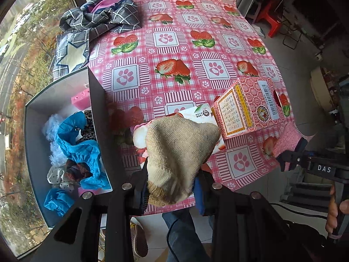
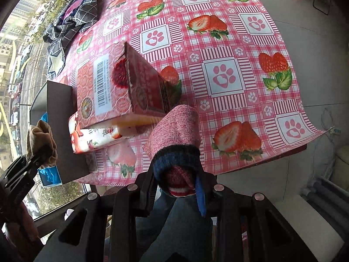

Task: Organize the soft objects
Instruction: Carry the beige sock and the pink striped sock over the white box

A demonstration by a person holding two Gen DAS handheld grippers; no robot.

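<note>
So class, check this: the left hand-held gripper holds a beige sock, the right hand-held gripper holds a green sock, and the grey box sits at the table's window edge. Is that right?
One detail is wrong. The right hand-held gripper holds a pink sock with a navy band, not a green one, as the right wrist view shows. The left hand-held gripper does hold the beige sock, and the grey box sits at the window edge.

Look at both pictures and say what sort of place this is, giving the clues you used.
Probably a room in a high-rise flat: a table under a strawberry-print tablecloth stands beside a large window overlooking streets and trees far below, and a red plastic stool sits on the tiled floor.
</note>
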